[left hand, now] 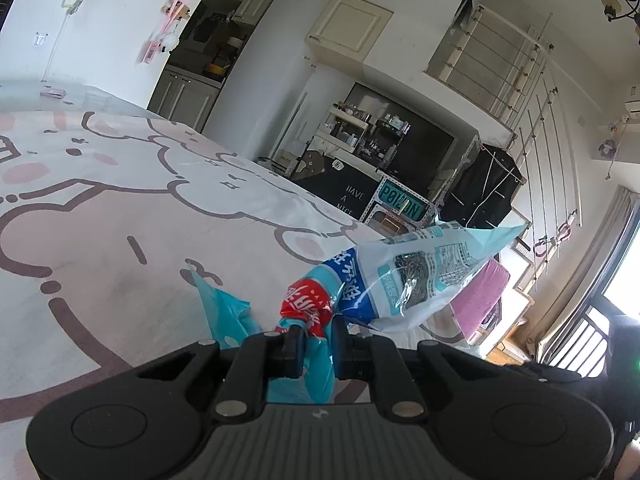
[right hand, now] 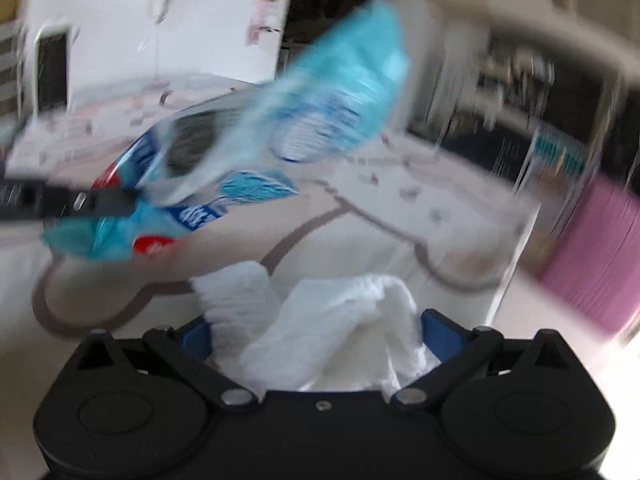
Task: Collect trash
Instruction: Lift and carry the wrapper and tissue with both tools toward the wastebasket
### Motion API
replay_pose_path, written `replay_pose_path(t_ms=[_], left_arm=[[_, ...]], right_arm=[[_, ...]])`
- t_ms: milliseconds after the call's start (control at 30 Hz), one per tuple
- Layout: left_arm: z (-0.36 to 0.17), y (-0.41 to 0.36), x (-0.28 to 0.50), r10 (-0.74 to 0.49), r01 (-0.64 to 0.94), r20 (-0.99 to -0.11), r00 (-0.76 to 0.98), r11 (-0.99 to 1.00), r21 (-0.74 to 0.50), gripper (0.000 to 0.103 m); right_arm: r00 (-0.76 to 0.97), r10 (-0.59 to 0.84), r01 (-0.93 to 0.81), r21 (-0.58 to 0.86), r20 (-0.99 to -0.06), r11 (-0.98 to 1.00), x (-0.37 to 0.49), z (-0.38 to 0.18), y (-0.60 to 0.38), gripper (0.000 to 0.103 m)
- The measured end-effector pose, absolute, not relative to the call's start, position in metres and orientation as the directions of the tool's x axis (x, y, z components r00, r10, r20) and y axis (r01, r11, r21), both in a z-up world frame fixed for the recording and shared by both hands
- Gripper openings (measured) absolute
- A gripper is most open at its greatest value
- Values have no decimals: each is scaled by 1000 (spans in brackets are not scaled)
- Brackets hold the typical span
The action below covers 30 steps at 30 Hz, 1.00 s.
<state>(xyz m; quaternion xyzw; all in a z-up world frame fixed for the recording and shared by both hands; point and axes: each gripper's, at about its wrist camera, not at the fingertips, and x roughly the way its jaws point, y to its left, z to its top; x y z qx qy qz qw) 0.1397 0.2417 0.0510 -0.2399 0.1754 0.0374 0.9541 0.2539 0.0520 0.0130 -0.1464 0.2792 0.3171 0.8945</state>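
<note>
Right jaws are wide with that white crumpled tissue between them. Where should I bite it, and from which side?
Close on the raised fold in the middle of the white tissue, coming straight ahead from the near side as the right gripper already points. The wad bunches highest there between the spread jaws, while its edges thin out. The picture is blurred, so contact is unclear.

One plastic wrapper [left hand: 404,276], blue, white and red, at 5 o'clock in the left wrist view and 10 o'clock in the right. One white tissue [right hand: 340,332] wad at 6 o'clock in the right view. One printed bedsheet [left hand: 120,208]; one pink box [left hand: 482,300] at 4 o'clock.
</note>
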Motion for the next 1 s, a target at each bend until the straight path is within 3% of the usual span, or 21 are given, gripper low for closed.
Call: replay_pose_path(t_ms=[33, 133, 300, 367, 1000], left_arm=[[51, 242, 140, -12, -157, -353, 935, 882, -444, 13], [50, 242, 140, -6, -163, -356, 934, 882, -442, 13], [51, 236, 141, 4, -166, -361, 932, 892, -419, 13], [53, 234, 140, 9, -168, -360, 933, 896, -412, 13], [91, 174, 134, -75, -47, -316, 946, 931, -361, 10]], right_arm=[[624, 501, -641, -26, -600, 767, 260, 13, 47, 98], [625, 519, -622, 29, -584, 782, 261, 11, 38, 75], [639, 526, -618, 34, -561, 786, 242, 12, 36, 22], [641, 536, -620, 40, -550, 783, 235, 15, 35, 16], [751, 490, -478, 149, -442, 866, 187, 48, -48, 13]])
